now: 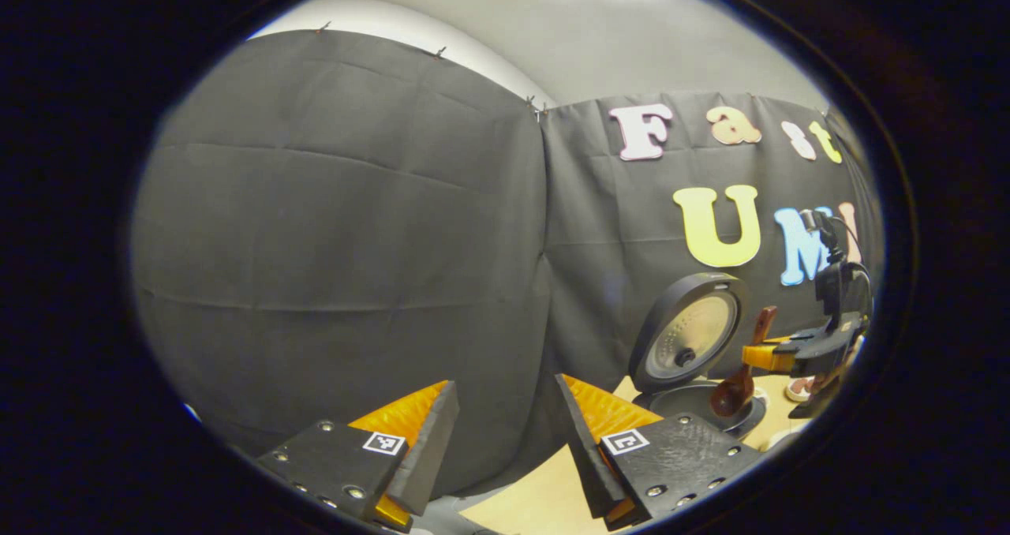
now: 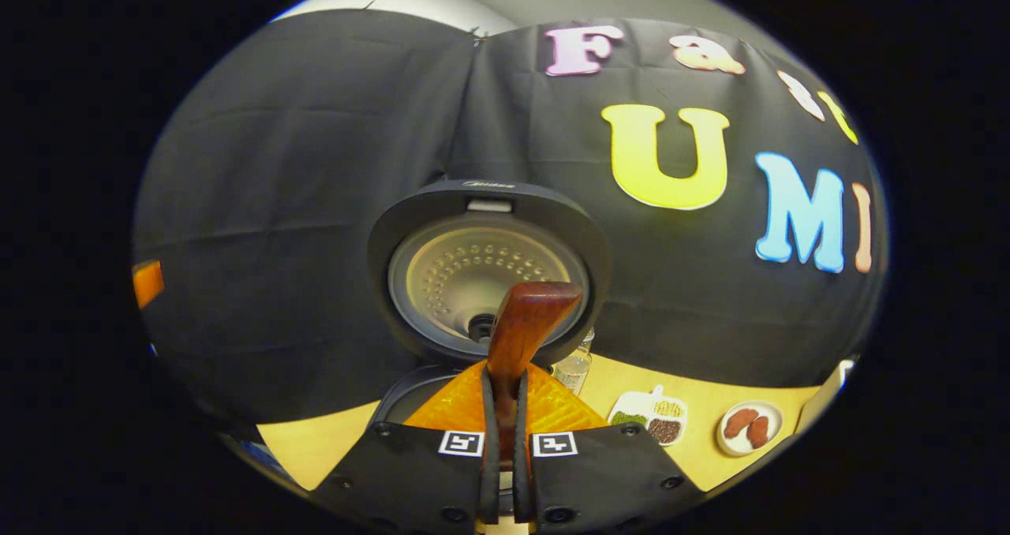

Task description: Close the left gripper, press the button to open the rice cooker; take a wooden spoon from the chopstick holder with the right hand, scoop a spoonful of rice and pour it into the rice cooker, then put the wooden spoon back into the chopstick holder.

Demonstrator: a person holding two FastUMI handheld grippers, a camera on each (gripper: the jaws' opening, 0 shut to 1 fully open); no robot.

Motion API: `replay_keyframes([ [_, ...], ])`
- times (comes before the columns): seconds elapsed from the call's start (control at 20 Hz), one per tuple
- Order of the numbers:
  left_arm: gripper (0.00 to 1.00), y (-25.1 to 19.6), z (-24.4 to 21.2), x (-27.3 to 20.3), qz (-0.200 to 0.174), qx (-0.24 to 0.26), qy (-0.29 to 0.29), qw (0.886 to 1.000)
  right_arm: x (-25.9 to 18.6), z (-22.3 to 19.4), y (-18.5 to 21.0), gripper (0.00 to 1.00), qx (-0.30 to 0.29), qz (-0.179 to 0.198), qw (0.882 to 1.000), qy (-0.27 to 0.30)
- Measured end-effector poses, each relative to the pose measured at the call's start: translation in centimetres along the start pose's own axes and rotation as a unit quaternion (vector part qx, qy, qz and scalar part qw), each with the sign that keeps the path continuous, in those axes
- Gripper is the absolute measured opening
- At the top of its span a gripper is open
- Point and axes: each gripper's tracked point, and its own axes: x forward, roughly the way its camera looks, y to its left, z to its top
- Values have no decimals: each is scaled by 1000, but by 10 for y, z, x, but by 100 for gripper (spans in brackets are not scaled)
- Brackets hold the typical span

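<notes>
The rice cooker (image 1: 694,405) stands with its round lid (image 1: 686,342) raised upright. In the left gripper view my left gripper (image 1: 506,409) is open and empty, off to the left of the cooker in front of the black cloth. Farther right, my right gripper (image 1: 769,355) is shut on a dark wooden spoon (image 1: 735,387), whose bowl hangs down over the cooker's pot. In the right gripper view my right gripper (image 2: 505,409) clamps the wooden spoon (image 2: 525,322) by its handle, which stands up before the open lid (image 2: 489,274). The pot rim (image 2: 406,399) shows just below.
On the tan table right of the cooker stand a small clear bottle (image 2: 574,365), a white divided tray (image 2: 653,417) of grains and a round plate (image 2: 750,428) with brown pieces. Black cloth walls close the back and left.
</notes>
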Motion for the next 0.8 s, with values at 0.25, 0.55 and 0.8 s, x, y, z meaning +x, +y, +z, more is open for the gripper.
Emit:
replay_keyframes([
  [0.25,75,-28,10,-2,-23,-3,-7,1000,-16,13,-40,12,185,1,983,-6],
  [0.55,76,-83,24,-3,-66,-9,-16,998,-73,17,-118,8,290,-46,956,-26],
  [0.8,74,-137,33,-9,-109,-13,-23,994,-127,5,-190,8,314,-103,943,-45],
])
